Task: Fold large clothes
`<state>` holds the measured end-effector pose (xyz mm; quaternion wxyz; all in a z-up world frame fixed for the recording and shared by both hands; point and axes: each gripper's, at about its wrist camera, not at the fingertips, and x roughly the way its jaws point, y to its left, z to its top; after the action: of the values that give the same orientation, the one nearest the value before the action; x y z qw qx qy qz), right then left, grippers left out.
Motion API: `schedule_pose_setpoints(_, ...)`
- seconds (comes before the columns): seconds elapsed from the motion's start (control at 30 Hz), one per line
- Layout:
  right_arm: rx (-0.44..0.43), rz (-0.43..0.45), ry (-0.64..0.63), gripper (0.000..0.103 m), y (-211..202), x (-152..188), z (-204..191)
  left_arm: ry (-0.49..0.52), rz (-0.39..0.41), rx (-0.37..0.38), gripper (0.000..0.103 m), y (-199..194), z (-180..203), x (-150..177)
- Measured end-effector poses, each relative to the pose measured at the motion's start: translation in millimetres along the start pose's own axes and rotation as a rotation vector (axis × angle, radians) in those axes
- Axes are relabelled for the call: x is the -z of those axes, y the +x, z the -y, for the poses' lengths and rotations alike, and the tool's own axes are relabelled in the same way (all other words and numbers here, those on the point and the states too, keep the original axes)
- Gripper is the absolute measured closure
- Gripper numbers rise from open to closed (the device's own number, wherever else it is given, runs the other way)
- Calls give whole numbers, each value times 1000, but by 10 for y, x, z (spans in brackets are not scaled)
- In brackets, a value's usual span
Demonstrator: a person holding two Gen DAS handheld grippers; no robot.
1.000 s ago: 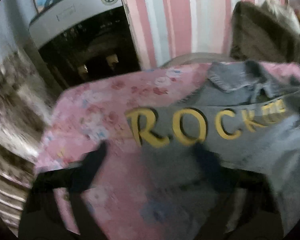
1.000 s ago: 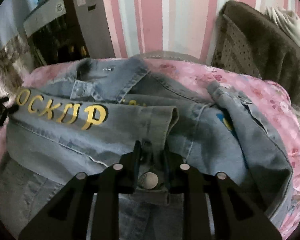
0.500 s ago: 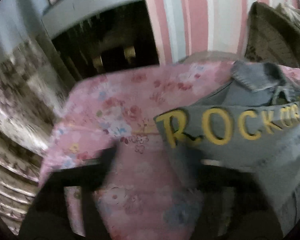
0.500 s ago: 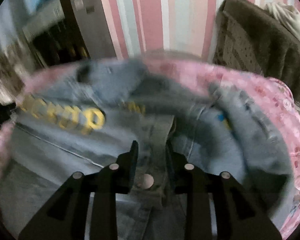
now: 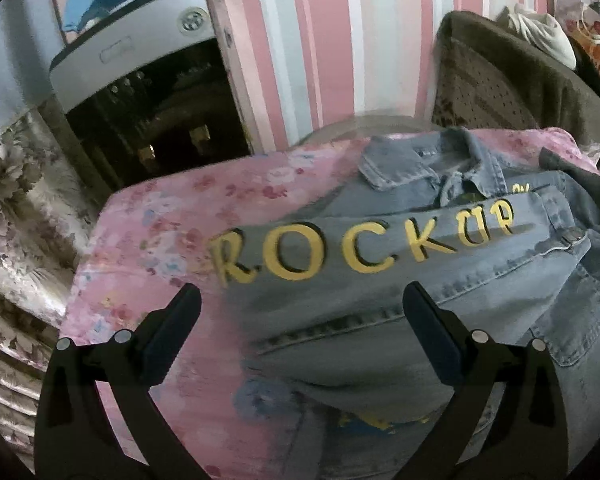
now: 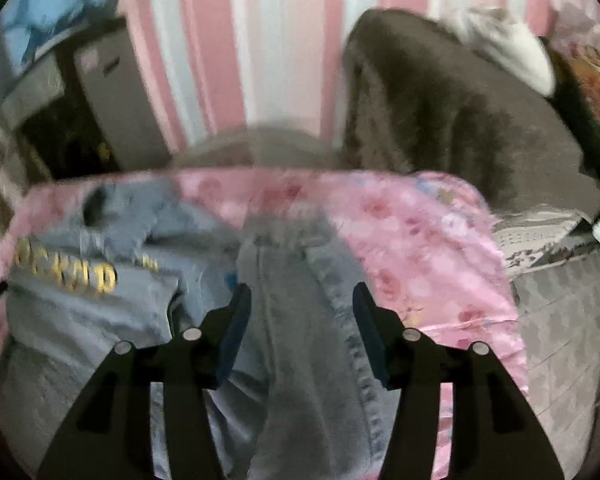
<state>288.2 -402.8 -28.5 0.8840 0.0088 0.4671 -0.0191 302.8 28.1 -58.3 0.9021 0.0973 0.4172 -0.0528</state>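
Denim fills most of what you see: the jacket (image 5: pixel 400 280) lies spread on the pink sheet (image 5: pixel 148 240), and neither of your grippers holds it.

Your left gripper (image 5: pixel 300 304) is wide open with nothing between its fingers. To its left and below its left finger (image 5: pixel 172 332) is bare sheet. Ahead, between the fingertips, the folded sleeve (image 5: pixel 380 248) runs across the jacket, with yellow lettering (image 5: pixel 360 244) reading ROCKUP from left to right. The jacket's left edge falls between the fingers, and the right finger sits over denim. Farther ahead and to the right lies the collar (image 5: pixel 428 160). Beyond the sheet, ahead on the left, stands a grey appliance (image 5: pixel 132 52) with a dark opening; a dark chair (image 5: pixel 512 84) is ahead on the right, against the striped wall (image 5: pixel 320 40).

Your right gripper (image 6: pixel 302 304) is also open and empty, though the view is blurred. To its left you see the lettered sleeve (image 6: pixel 80 280) and collar. Directly between and under the fingers (image 6: pixel 232 332) a long strip of denim (image 6: pixel 300 320) runs toward you. To the right the sheet (image 6: pixel 420 248) is uncovered, and ahead on the right is the chair (image 6: pixel 440 100).
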Motion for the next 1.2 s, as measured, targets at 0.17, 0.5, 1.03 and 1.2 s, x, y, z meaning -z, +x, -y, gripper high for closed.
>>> schedule_pose_setpoints(0.17, 80, -80, -131, 68, 441, 120, -313, 47, -7, -12, 3, 30, 186, 49)
schedule_pose_setpoints(0.5, -164, 223, 61, 100, -291, -15, -263, 42, -20, -26, 3, 63, 164, 110)
schedule_pose_setpoints(1.03, -367, -85, -277, 68, 228, 599, -1970, -91, -37, -25, 3, -37, -326, 279)
schedule_pose_setpoints(1.2, -346, -75, -291, 57, 54, 687, -1847, -40, -28, -12, 3, -65, -108, 218)
